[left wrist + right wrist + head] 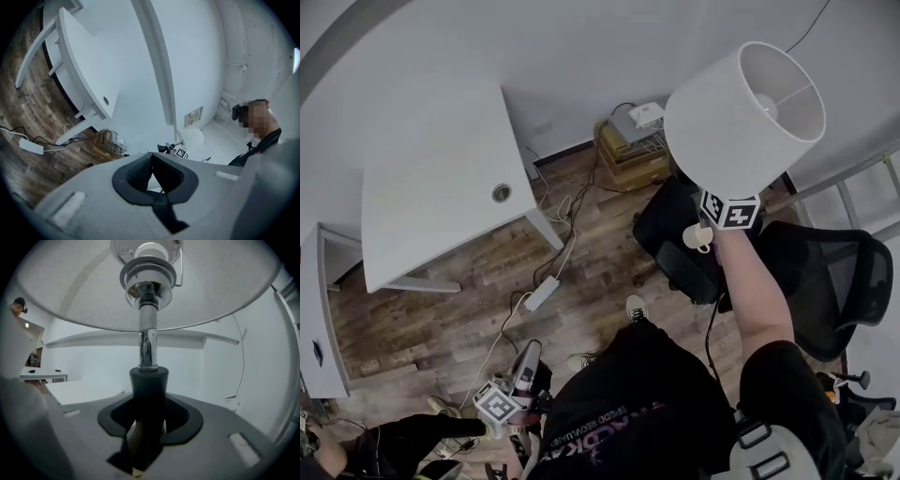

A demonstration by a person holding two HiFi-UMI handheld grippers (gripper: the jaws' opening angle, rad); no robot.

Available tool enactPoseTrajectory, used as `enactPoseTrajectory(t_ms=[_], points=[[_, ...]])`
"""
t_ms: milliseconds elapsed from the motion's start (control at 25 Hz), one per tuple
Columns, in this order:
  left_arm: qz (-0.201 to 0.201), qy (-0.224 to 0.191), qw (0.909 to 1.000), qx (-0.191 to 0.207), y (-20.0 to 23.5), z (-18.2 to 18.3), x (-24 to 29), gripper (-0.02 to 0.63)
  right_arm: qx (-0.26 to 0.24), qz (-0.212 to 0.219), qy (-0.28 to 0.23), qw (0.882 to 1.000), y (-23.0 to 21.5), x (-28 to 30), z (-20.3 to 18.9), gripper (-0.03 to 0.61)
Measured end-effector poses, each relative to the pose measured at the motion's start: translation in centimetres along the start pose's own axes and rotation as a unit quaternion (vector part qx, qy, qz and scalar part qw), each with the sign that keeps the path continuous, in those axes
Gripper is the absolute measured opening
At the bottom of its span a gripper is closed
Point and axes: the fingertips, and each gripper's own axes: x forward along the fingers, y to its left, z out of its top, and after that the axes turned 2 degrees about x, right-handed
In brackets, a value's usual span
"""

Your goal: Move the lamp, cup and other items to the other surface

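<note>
One item in the air, none seen set down yet. Holding the lamp (pixel 745 112) aloft between 1 and 2 o'clock in the head view, upright, white shade high over the floor. Clamped by the right gripper (pixel 149 401) — jaws closed on the dark collar and wooden stem below the chrome tube. Down at 7 o'clock, the left gripper (pixel 151 158), jaws pinched together at the tips with nothing between them.

Judging progress: early. Only the lamp lifted, and not yet put down on the other surface. At 3 o'clock, just under the right gripper, a small white cup-like shape (pixel 697 236) — cannot tell whether the cup itself, nor what it rests on. No other items to be made out.

As for the surface: a white desk (pixel 441 178) at 10 o'clock, bare apart from a round cable hole (pixel 502 193), well apart from the lamp. Likely the place for setting things, though not certain. Around it, a wooden floor (pixel 591 272) with loose cables and a white power brick (pixel 541 293), a black chair (pixel 844 272) far out at 3 o'clock, a stack of boxes (pixel 633 155) against the white wall just past 12 o'clock.
</note>
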Motion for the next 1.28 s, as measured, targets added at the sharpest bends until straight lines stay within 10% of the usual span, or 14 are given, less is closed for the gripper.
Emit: enactPoseTrajectory(t_ms=[520,1280], points=[[-0.007,0.099,0.9947,-0.024,-0.4,-4.6,14.5,0.002,0.048,-0.118,0.005,0.992,-17.3,-2.0,-7.7,0.146],[0.039,0.25,0.9673,-0.024,0.9,-9.1,22.2,0.003,0.189,-0.309,0.018,0.932,-32.4,-11.4,-24.1,0.146]])
